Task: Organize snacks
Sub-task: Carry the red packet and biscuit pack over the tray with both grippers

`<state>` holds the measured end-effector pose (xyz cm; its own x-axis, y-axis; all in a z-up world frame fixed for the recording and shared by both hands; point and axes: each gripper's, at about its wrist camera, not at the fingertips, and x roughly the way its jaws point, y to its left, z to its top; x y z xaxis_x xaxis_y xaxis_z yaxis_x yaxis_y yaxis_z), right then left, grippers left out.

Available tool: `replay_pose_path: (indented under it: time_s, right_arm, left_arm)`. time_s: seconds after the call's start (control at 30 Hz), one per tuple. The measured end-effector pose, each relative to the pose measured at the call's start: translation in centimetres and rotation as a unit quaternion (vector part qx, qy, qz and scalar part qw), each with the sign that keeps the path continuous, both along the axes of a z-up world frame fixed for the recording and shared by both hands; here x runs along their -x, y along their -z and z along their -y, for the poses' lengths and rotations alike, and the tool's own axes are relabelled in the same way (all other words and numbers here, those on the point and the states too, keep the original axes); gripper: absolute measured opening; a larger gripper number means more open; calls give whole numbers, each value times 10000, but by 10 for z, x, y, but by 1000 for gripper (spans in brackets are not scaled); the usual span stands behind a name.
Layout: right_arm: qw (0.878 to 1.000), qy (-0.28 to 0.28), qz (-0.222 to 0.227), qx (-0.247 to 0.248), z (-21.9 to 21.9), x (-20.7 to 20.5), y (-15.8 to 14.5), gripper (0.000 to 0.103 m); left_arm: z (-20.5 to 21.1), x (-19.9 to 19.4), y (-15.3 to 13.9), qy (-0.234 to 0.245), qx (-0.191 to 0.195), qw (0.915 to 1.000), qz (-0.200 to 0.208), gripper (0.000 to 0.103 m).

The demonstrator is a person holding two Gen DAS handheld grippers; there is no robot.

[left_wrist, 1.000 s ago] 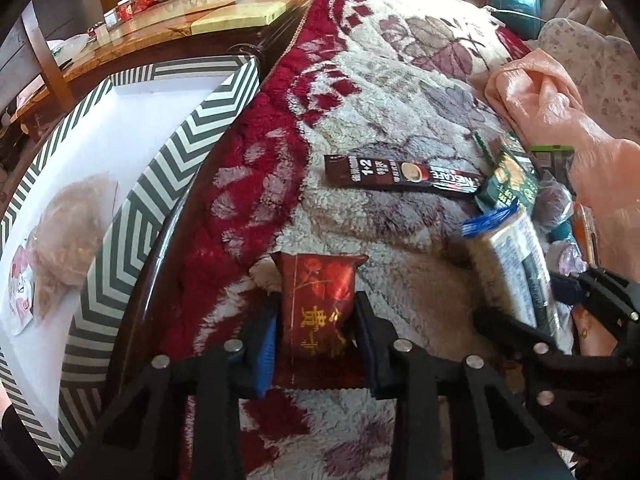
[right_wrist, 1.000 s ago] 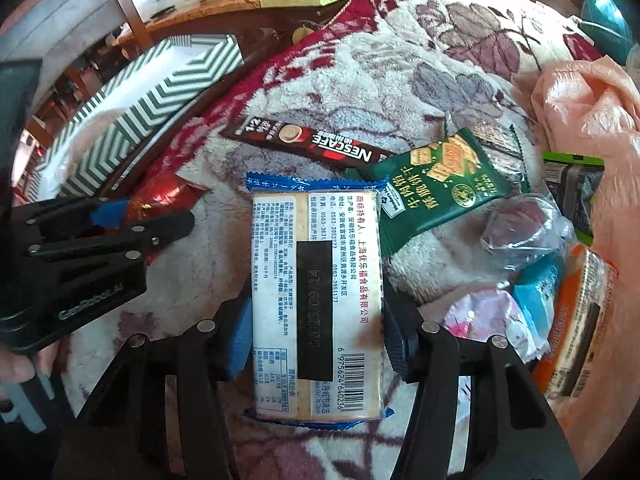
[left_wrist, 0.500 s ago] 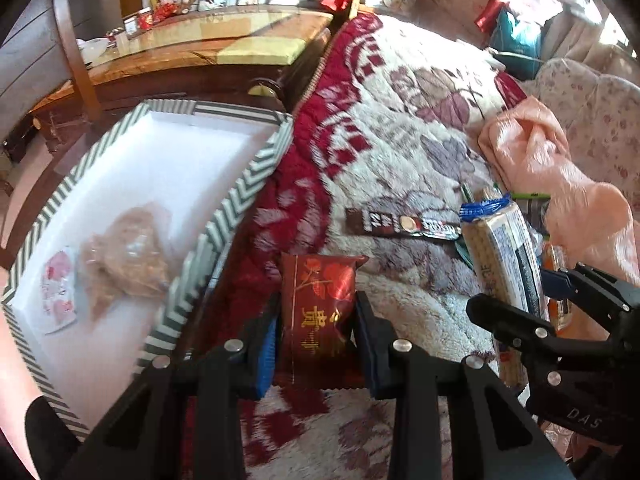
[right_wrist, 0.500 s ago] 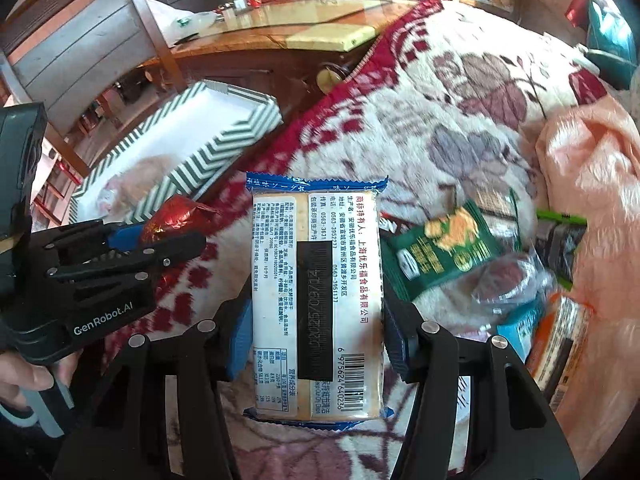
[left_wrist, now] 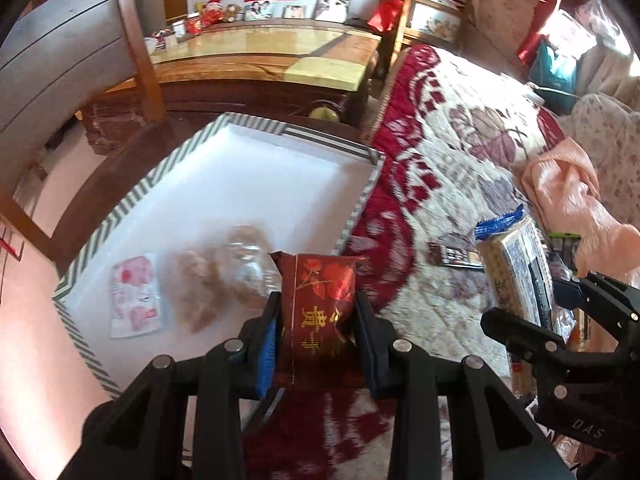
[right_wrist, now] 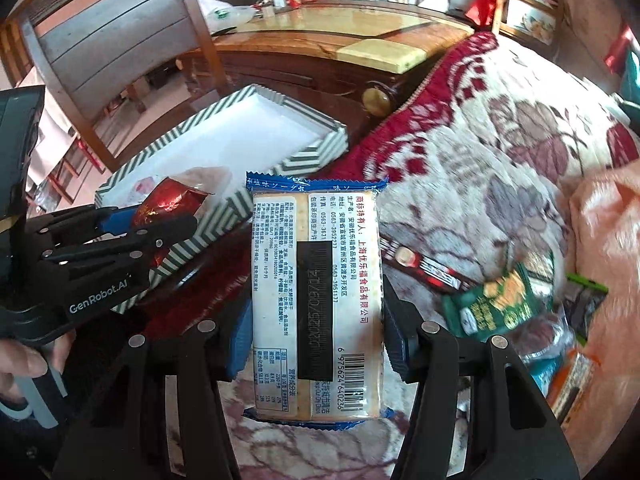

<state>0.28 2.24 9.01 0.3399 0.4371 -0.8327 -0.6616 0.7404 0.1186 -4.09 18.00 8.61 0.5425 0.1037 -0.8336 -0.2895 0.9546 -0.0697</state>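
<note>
Showing only rightward: green packet (right_wrist: pixel 500 300) beside coffee stick (right_wrist: pixel 424 266).

Bright daylight, heavy fisheye warping, motion blur throughout.

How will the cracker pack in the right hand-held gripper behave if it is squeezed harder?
The cracker pack probably stays stiff: it stands flat and straight between the fingers of the right hand-held gripper. The crackers visible through the wrapper may crack under more pressure. The glossy film could slip a little.
</note>
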Motion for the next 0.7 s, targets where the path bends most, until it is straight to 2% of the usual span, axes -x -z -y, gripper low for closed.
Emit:
replay_pose_path:
  time_s: [0.7]
  right_arm:
    - [9969, -771, -42, 169, -96, -7, -3, 54]
  left_arm:
    - [-80, 6, 13, -835, 129, 9964, -94, 36]
